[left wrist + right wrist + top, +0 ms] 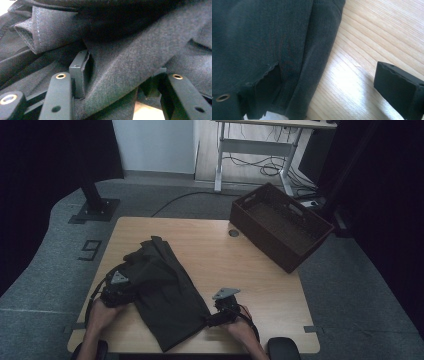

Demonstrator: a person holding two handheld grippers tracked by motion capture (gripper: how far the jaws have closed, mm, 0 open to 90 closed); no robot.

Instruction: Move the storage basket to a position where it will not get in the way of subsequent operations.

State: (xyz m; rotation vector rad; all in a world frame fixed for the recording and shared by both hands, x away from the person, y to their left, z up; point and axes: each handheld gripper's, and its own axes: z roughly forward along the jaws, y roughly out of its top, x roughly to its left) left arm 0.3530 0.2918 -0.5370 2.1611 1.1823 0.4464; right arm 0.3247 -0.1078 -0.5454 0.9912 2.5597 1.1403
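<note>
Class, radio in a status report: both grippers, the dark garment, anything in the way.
Left gripper half-closed with a fold of the dark garment between its jaws. Right gripper open at garment's edge, one jaw on fabric. Brown basket far off, nothing blocking.

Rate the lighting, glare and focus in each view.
High view: dim, dark edges, garment a near-black mass. Left gripper view: the cloth up close, the top folds soft and shadowed. Right gripper view: bright glare on the table, wood grain sharp.
</note>
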